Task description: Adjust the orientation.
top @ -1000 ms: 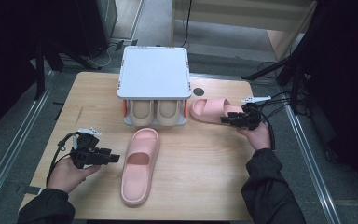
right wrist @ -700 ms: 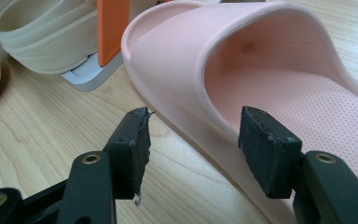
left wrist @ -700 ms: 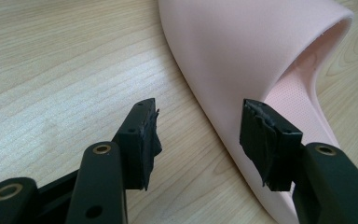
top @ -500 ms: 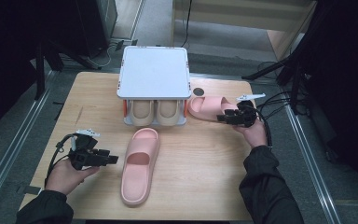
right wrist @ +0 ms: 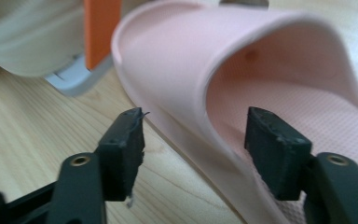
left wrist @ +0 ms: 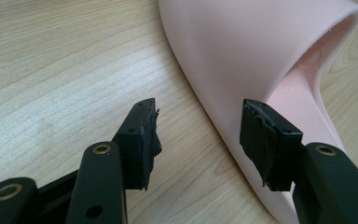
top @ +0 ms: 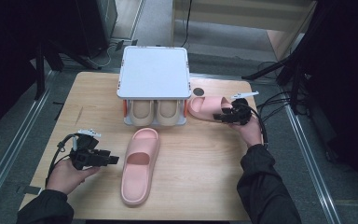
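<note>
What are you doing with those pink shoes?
A person is working at a wooden table with a gripper in each hand. The right gripper has its jaws open around the strap edge of the pink slipper by the rack, not yet closed. The left gripper is open right beside the other pink slipper in the middle of the table. A small white shoe rack already holds a beige pair underneath.
</note>
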{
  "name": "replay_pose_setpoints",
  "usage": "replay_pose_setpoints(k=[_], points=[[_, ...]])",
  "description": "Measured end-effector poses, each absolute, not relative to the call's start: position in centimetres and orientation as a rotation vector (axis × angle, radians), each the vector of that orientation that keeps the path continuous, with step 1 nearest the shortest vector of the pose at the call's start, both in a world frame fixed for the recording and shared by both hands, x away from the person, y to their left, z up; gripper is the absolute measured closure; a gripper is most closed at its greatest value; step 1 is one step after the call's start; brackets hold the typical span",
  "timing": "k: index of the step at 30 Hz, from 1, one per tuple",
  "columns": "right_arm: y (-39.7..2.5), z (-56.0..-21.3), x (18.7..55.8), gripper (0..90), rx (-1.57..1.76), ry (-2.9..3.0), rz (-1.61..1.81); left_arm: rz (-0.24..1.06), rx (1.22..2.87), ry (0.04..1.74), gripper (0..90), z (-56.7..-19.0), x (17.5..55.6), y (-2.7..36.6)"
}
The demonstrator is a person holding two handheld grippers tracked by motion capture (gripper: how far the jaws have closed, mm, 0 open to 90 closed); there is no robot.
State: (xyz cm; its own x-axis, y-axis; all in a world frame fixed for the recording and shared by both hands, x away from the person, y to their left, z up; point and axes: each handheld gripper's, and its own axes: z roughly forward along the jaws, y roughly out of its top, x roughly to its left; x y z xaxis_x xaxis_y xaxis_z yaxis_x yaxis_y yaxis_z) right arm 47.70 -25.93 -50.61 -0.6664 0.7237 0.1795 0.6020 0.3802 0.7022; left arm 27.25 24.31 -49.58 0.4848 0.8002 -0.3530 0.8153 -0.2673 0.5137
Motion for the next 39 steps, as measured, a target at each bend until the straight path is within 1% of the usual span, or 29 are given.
replay_pose_setpoints(k=[9, 11, 15, 20, 22, 27, 33, 39], points=[[-25.6, -50.6, 47.5, 73.4, 1.194, 2.523, 1.150, -0.028, 2.071, 1.332, 46.0, -49.5, 27.3, 24.4], [-25.3, -50.3, 47.3, 78.6, 1.171, 2.533, 1.160, -0.027, 2.071, 1.335, 46.0, -49.5, 27.3, 24.3], [-25.1, -49.4, 46.8, 85.9, 1.155, 2.520, 1.184, -0.023, 2.059, 1.345, 46.3, -49.4, 27.4, 24.4], [-25.2, -48.0, 45.9, 86.2, 1.223, 2.479, 1.205, -0.017, 2.066, 1.335, 47.6, -49.3, 27.4, 24.4], [-25.1, -47.5, 45.2, 86.2, 1.220, 2.473, 1.203, -0.031, 2.060, 1.320, 53.3, -49.2, 27.4, 24.4], [-24.8, -46.2, 43.2, 86.2, 1.227, 2.446, 1.235, -0.031, 2.059, 1.302, 57.2, -49.0, 27.6, 24.3], [-24.0, -45.3, 40.3, 86.2, 1.193, 2.461, 1.223, -0.030, 2.048, 1.303, 66.8, -48.5, 28.1, 24.2], [-24.0, -44.6, 37.6, 86.2, 1.173, 2.451, 1.237, -0.016, 2.064, 1.273, 71.1, -48.4, 28.7, 23.9]])
